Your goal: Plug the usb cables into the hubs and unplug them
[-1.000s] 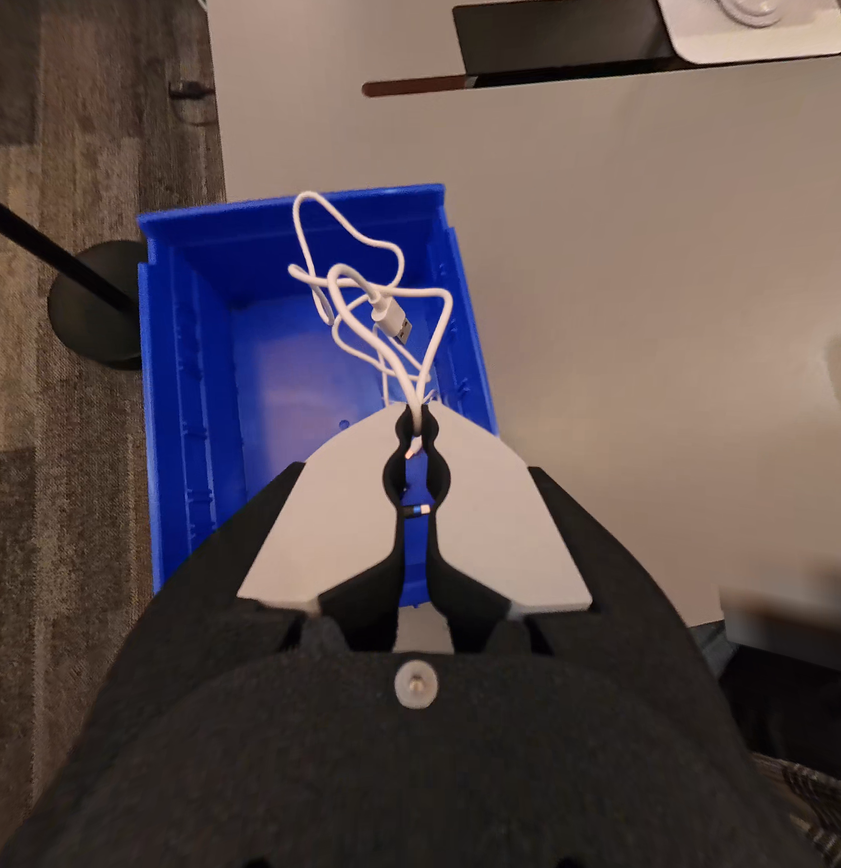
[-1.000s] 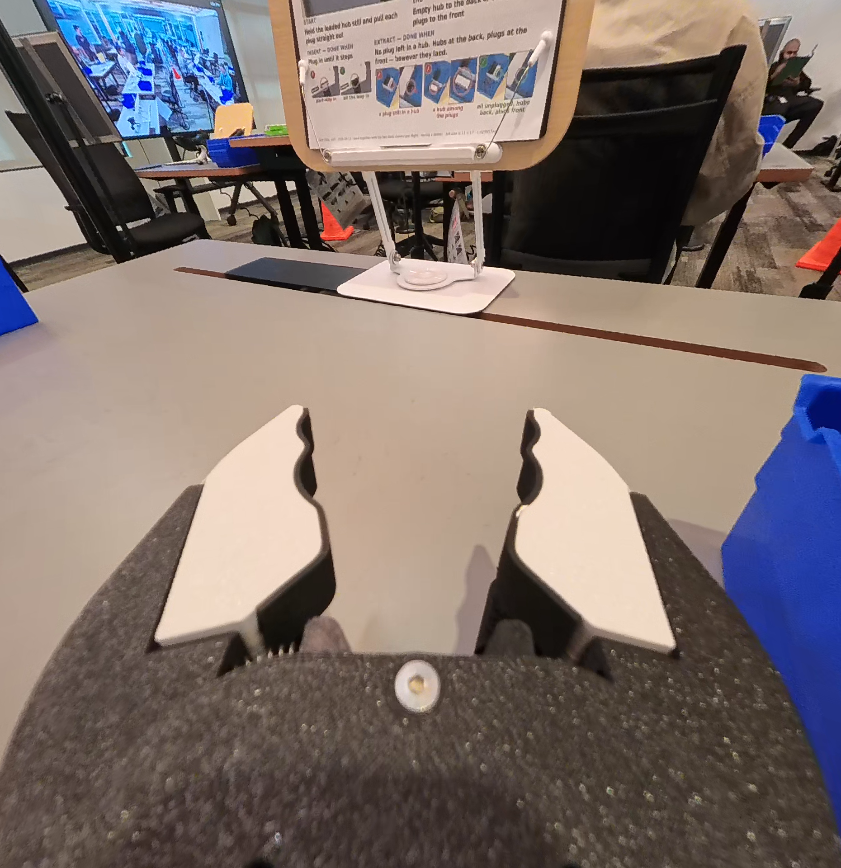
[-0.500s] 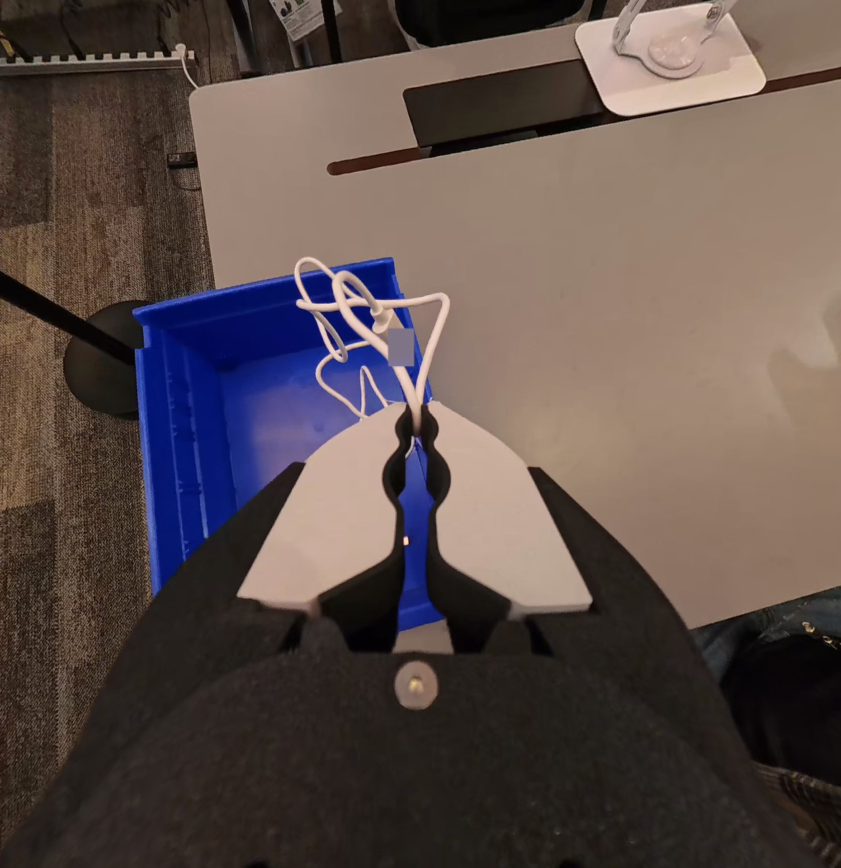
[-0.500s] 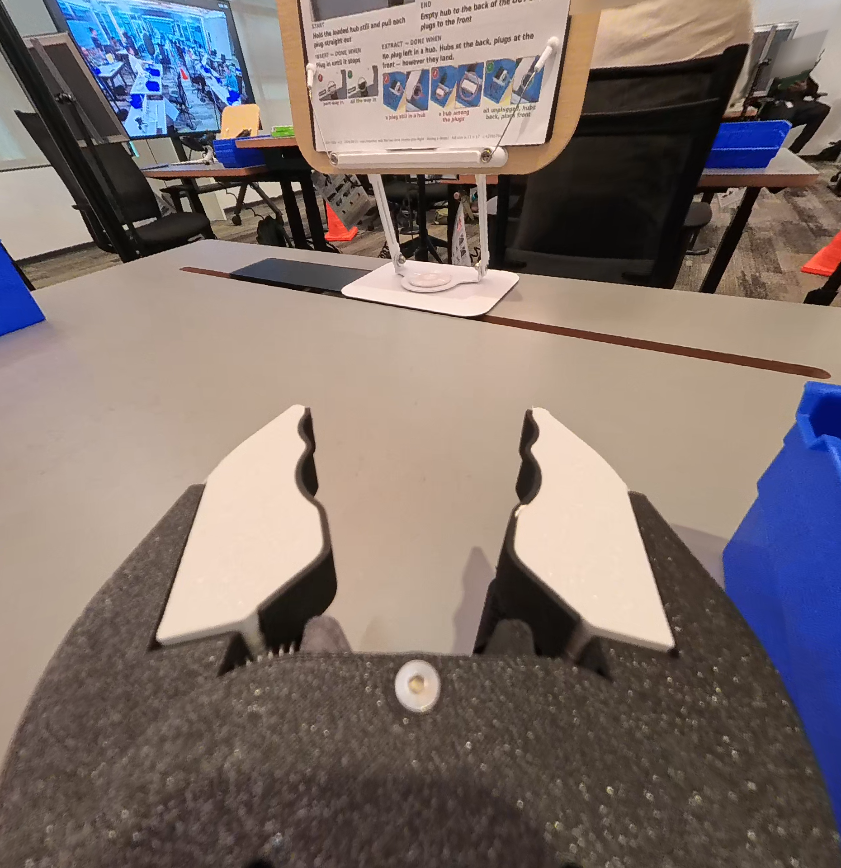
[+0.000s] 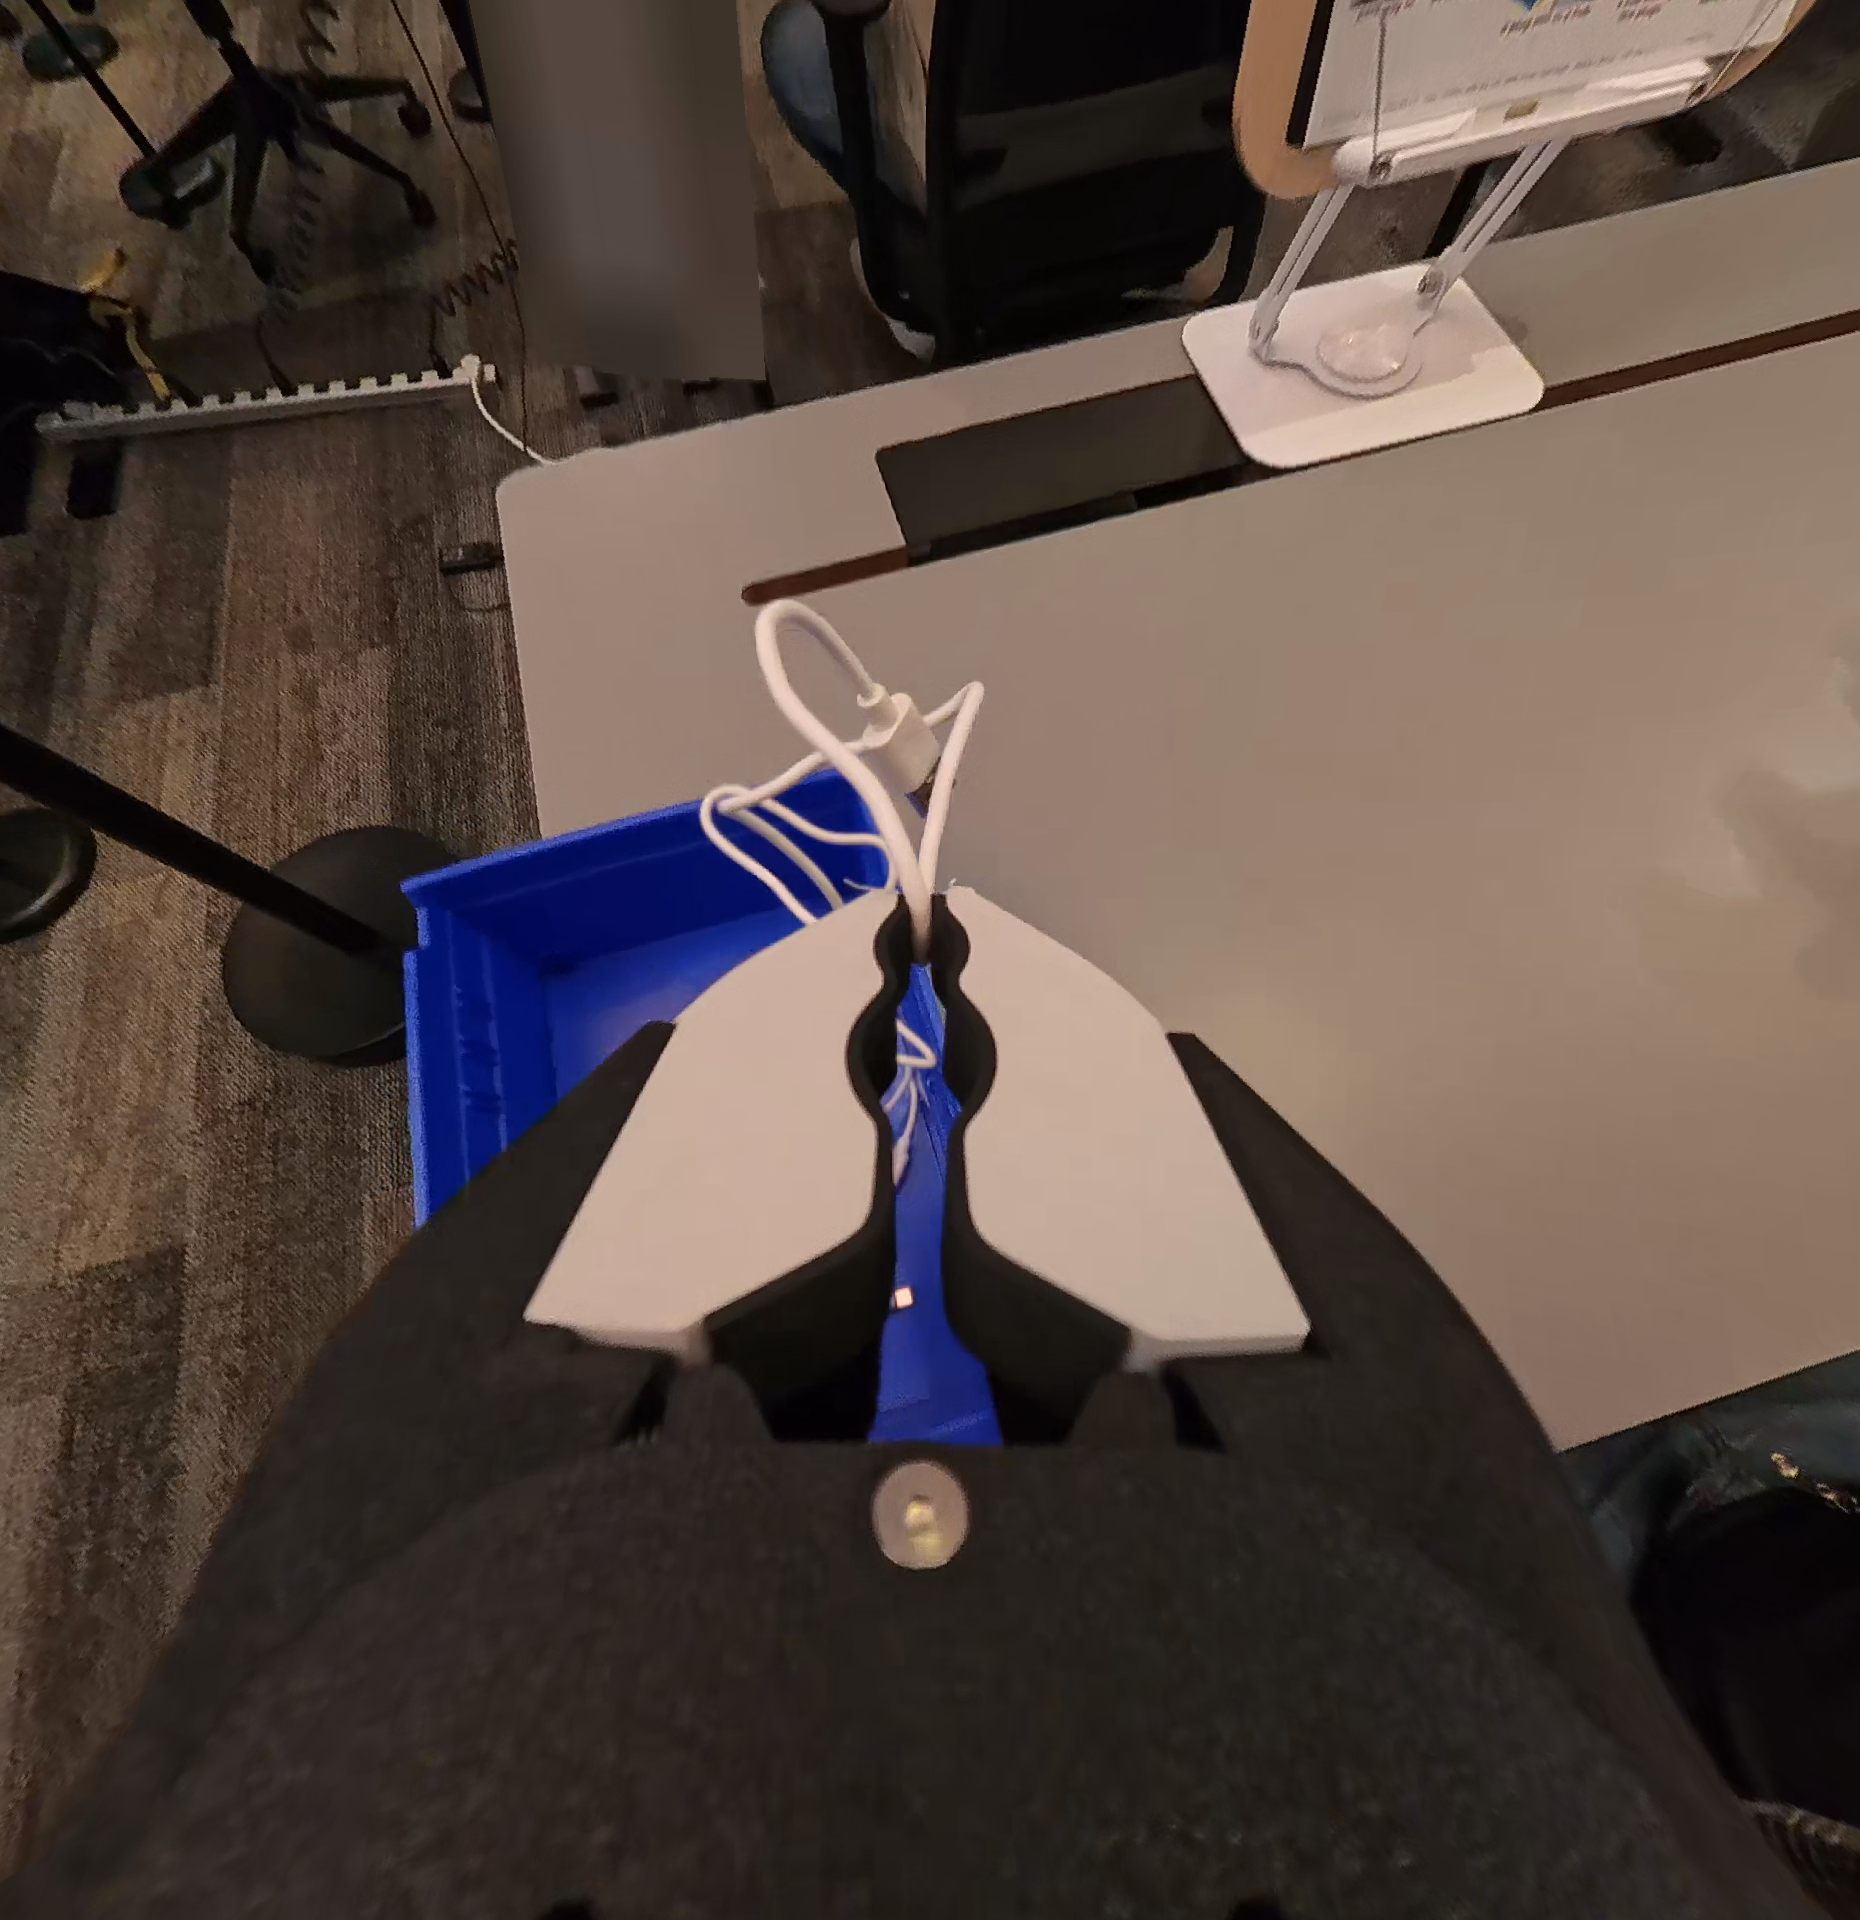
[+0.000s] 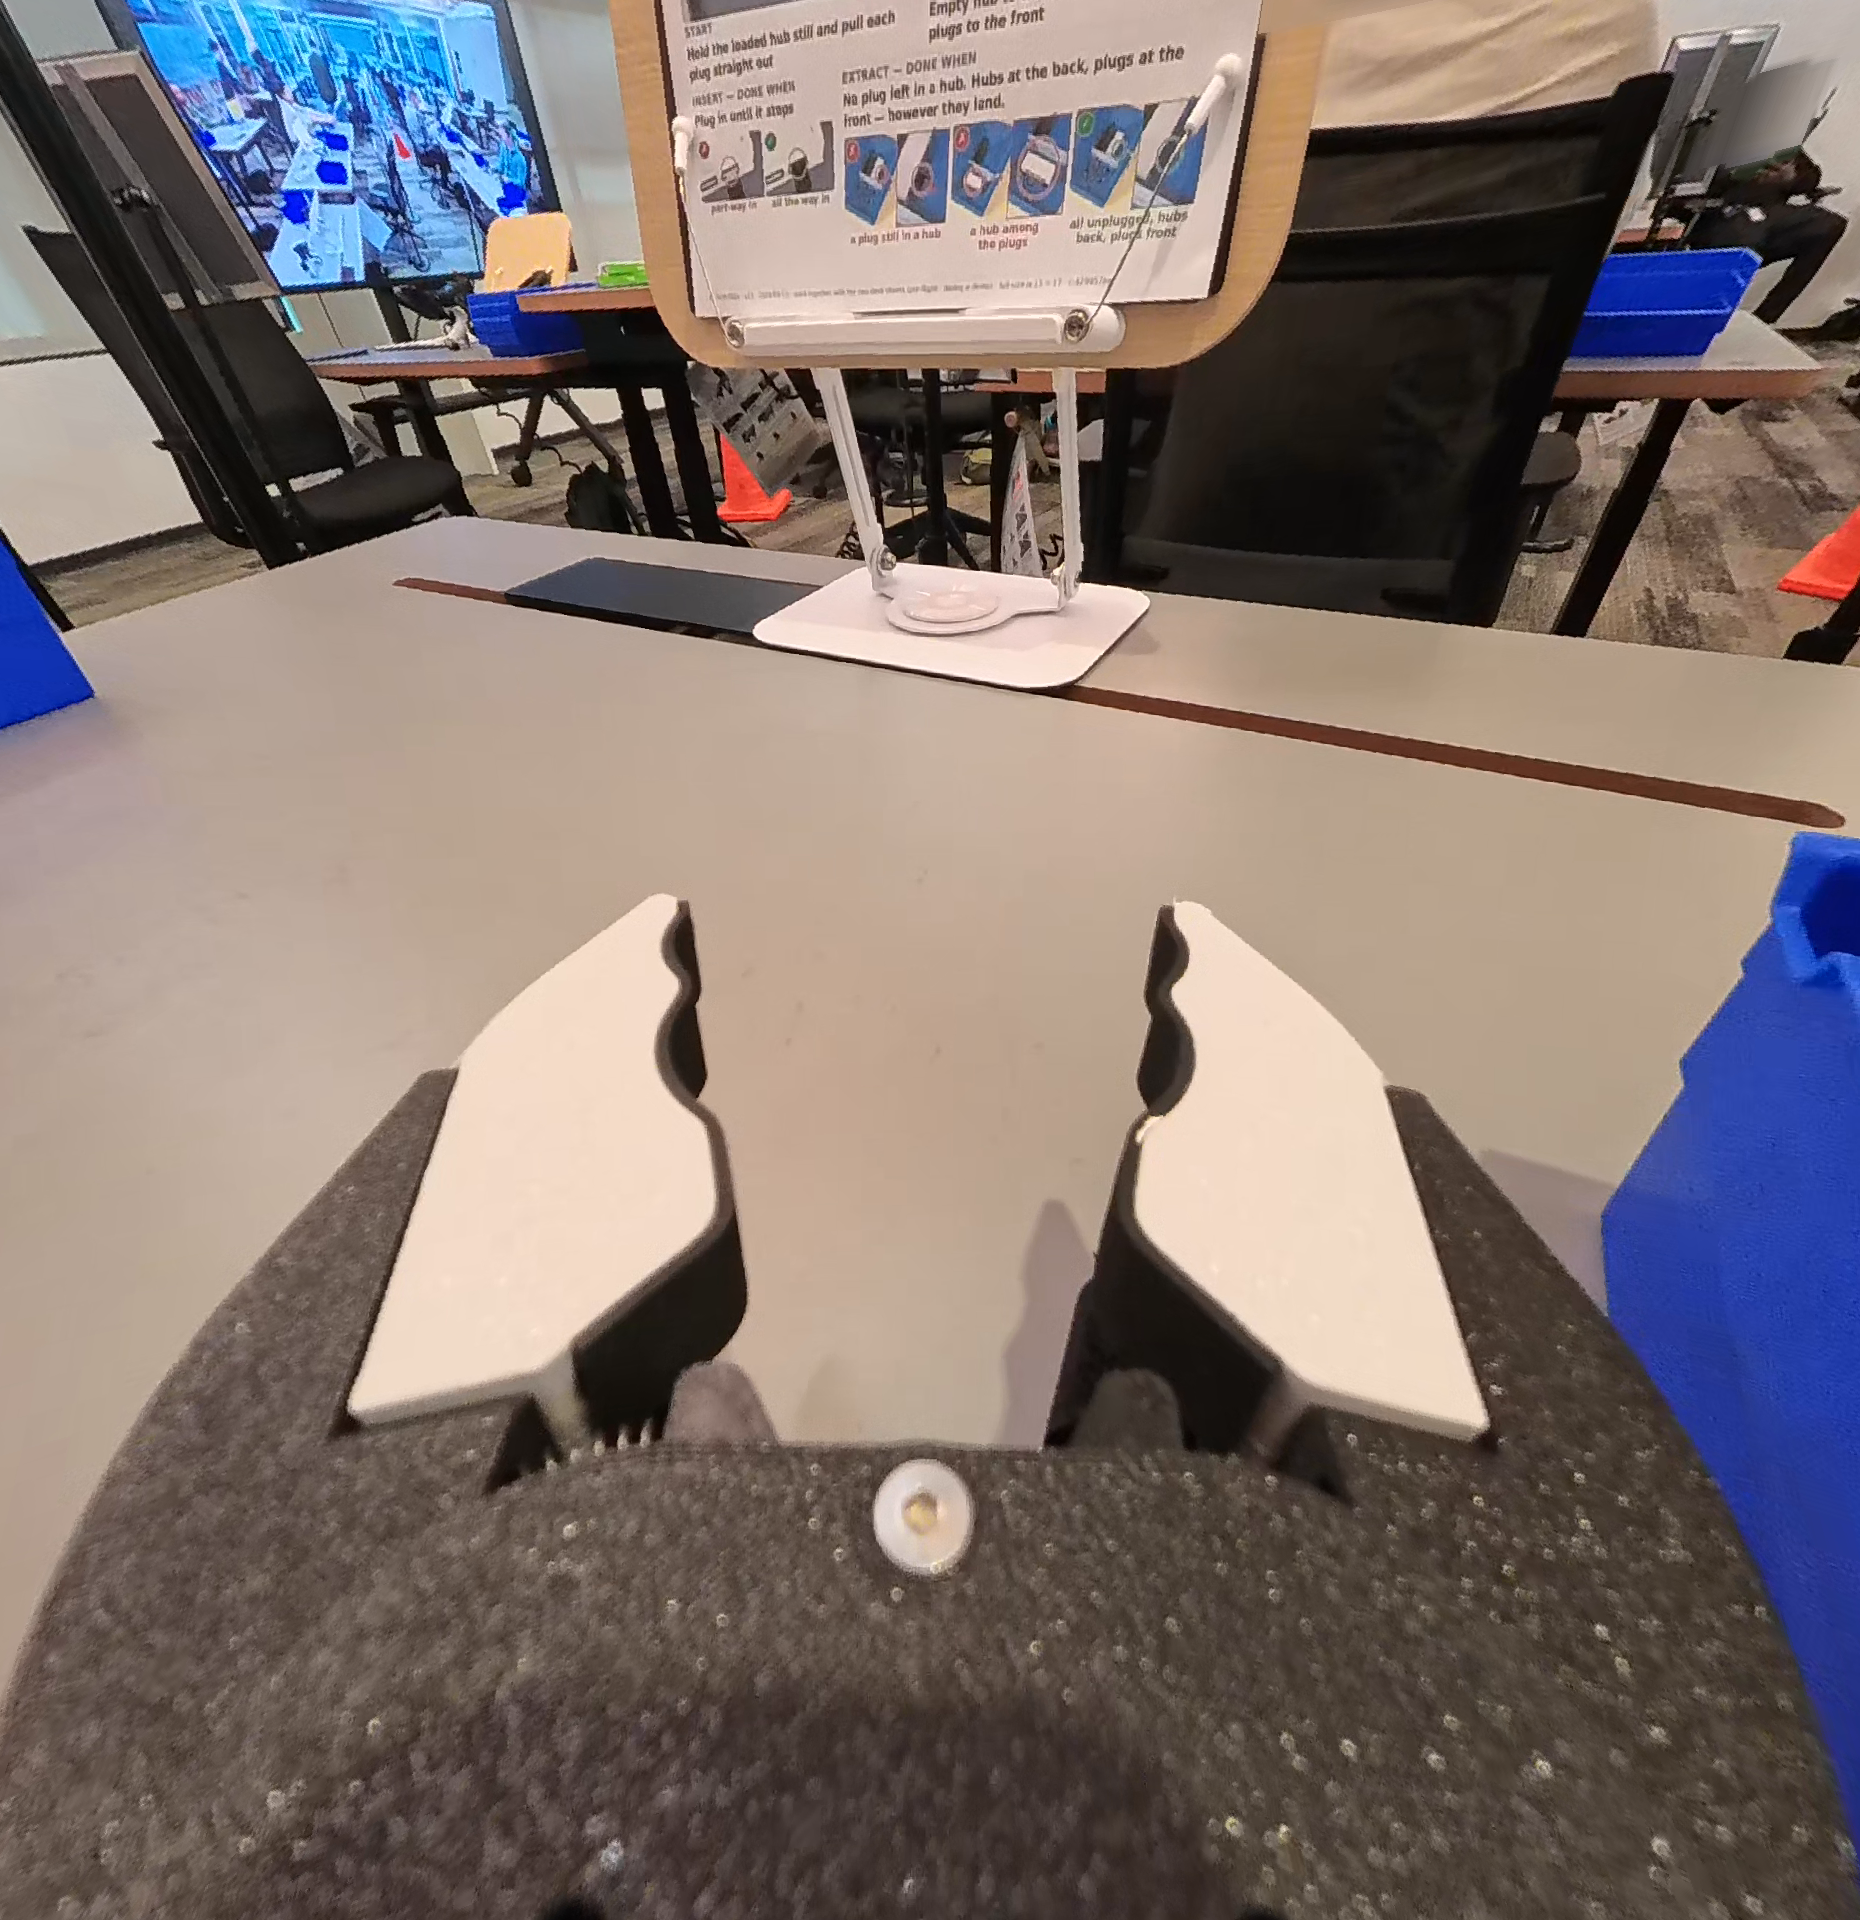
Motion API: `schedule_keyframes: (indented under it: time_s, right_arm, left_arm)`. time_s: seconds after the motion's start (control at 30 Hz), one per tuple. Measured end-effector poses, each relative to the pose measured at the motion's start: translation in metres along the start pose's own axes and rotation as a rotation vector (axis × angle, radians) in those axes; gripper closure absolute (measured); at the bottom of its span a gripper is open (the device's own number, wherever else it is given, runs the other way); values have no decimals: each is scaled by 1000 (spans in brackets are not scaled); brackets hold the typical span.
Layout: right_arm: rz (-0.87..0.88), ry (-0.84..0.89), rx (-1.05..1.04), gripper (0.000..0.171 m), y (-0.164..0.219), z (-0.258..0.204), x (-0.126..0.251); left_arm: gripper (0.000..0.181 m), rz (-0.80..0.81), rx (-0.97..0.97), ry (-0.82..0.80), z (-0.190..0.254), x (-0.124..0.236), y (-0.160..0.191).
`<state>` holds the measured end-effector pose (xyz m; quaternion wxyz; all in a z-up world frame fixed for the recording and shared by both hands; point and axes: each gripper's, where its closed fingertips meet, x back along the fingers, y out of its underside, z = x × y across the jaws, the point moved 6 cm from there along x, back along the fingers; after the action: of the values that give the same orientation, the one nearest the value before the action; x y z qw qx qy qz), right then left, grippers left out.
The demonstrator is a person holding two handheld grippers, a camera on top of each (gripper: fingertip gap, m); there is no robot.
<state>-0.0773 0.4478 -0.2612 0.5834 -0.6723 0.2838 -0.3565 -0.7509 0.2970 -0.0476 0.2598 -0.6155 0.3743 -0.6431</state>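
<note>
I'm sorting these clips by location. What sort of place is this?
Probably a shared office or training room set up for data collection: rows of tables with blue bins, office chairs, a large wall screen, and an instruction sheet on a stand.

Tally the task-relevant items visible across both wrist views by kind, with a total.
White USB cable: 1, a tangled bundle; whether it is more than one cable cannot be told
Blue bins: 2, left-side bin, right-side bin
Grippers: 2, left gripper, right gripper
Hubs: 0 visible
Total: 5
</note>
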Motion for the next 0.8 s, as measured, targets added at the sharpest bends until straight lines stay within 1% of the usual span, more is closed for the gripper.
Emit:
schedule_keyframes:
  time_s: [0.43, 0.8]
  right_arm:
    - [-5, -8, 0, 90, 1, -1, -1]
    - [-16, -14, 2, 90, 2, -2, -2]
  left_arm:
    - [179, 120, -93, -35, 23, 34, -63]
    - [179, 193, -191, -41, 59, 59, -125]
